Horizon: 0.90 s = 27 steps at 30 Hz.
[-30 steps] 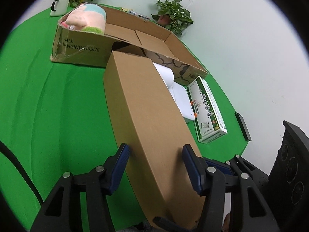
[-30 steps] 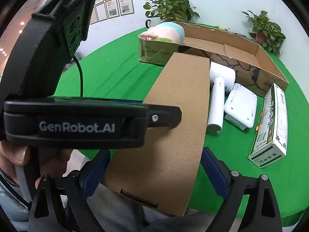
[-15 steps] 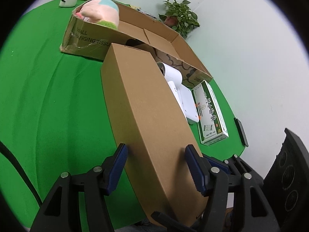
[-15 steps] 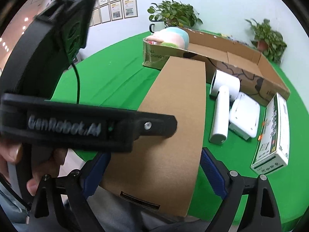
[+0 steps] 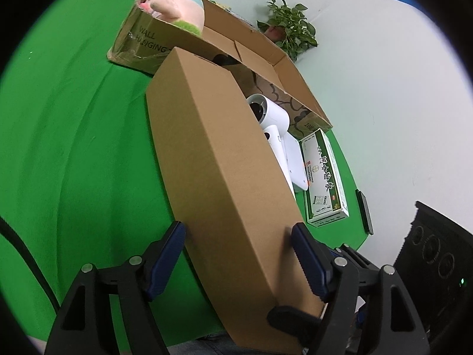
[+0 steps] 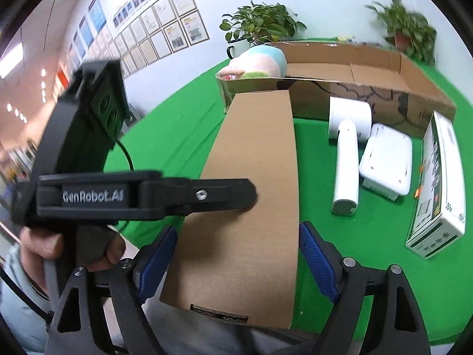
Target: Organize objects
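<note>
A long brown cardboard box (image 5: pixel 218 159) is held up over the green table, its far end near the big open carton (image 5: pixel 260 59). My left gripper (image 5: pixel 238 254) is shut on its near end, blue pads on both sides. My right gripper (image 6: pixel 236 261) is shut on the same box (image 6: pixel 254 183), pads against both long edges. The left gripper's body (image 6: pixel 118 195) crosses the right wrist view. A pink plush toy (image 6: pixel 257 63) lies in the carton's left end.
On the green table (image 5: pixel 65 136) right of the box lie a white hair dryer (image 6: pixel 346 153), a white flat device (image 6: pixel 387 159) and a green-white medicine box (image 6: pixel 437 183). A black phone (image 5: pixel 363 211) lies near the table edge. Potted plants (image 6: pixel 260 26) stand behind.
Both grippers have lifted the long box and carried it forward; its far end now overlaps the carton's front wall. The grip is unchanged.
</note>
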Each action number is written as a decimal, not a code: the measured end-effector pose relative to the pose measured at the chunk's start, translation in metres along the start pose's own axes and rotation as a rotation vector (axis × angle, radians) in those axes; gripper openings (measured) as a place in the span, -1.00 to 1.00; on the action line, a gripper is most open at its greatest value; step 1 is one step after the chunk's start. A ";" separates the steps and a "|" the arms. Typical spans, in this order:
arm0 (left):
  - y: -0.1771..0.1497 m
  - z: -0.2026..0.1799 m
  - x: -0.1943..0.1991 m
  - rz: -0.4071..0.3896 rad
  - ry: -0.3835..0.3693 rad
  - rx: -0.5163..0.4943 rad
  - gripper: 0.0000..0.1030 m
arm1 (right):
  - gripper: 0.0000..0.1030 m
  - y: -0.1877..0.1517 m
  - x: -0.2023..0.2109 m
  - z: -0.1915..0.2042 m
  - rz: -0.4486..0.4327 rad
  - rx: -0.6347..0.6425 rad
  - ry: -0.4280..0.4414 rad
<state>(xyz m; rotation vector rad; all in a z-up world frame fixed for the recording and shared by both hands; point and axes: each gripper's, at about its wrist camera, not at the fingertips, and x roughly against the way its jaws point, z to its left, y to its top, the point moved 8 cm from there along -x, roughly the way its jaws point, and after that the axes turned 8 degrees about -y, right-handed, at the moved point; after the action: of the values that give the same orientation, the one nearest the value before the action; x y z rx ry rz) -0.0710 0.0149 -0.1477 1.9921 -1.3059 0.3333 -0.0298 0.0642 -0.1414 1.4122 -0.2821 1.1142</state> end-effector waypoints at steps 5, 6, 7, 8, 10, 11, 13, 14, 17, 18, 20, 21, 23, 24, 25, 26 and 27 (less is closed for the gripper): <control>0.001 0.013 0.010 -0.020 0.055 0.022 0.51 | -0.21 0.002 -0.001 -0.007 0.039 -0.113 0.129; 0.000 0.017 0.011 -0.014 0.032 0.047 0.51 | -0.22 0.001 -0.004 -0.008 0.059 -0.139 0.167; -0.001 0.018 0.012 -0.012 0.017 0.064 0.51 | -0.22 0.001 -0.005 -0.008 0.053 -0.132 0.168; -0.003 0.020 0.012 -0.010 0.007 0.077 0.51 | -0.19 0.001 -0.005 -0.007 0.047 -0.120 0.162; -0.005 0.020 0.011 -0.008 0.013 0.068 0.51 | -0.05 0.002 -0.005 -0.004 0.050 -0.098 0.136; -0.005 0.019 0.010 -0.008 0.018 0.058 0.51 | 0.28 0.001 -0.005 0.000 0.051 -0.069 0.109; -0.005 0.017 0.009 -0.005 0.021 0.047 0.51 | 0.76 0.001 0.000 0.010 0.027 -0.030 0.086; -0.005 0.015 0.009 -0.004 0.015 0.039 0.51 | 0.83 0.001 0.002 0.013 0.018 -0.010 0.082; -0.005 0.006 0.005 0.003 -0.006 0.013 0.48 | 0.91 -0.002 0.004 0.031 -0.012 0.129 -0.024; -0.005 0.004 0.004 0.007 -0.006 0.001 0.42 | 0.91 -0.004 0.003 0.036 -0.031 0.183 -0.080; -0.007 -0.003 0.001 0.024 -0.006 -0.034 0.41 | 0.92 -0.008 -0.001 0.043 -0.041 0.235 -0.144; -0.009 -0.004 0.001 0.027 -0.009 -0.041 0.40 | 0.92 -0.010 -0.005 0.043 -0.039 0.259 -0.197; -0.011 -0.005 0.002 0.026 -0.016 -0.045 0.40 | 0.79 -0.012 -0.010 0.040 -0.026 0.264 -0.234; -0.012 -0.005 0.002 0.025 -0.028 -0.042 0.40 | 0.73 -0.011 -0.014 0.038 -0.022 0.261 -0.250; -0.012 -0.004 0.004 0.021 -0.030 -0.041 0.40 | 0.72 -0.011 -0.013 0.038 -0.027 0.255 -0.243; -0.013 -0.003 0.005 0.018 -0.027 -0.040 0.40 | 0.71 -0.011 -0.012 0.037 -0.027 0.249 -0.241; -0.013 -0.001 0.007 0.012 -0.021 -0.036 0.40 | 0.71 -0.012 -0.011 0.036 -0.026 0.239 -0.237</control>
<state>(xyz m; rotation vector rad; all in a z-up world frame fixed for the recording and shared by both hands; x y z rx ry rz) -0.0568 0.0139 -0.1487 1.9630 -1.3282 0.2931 -0.0109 0.0309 -0.1489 1.7601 -0.3050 0.9830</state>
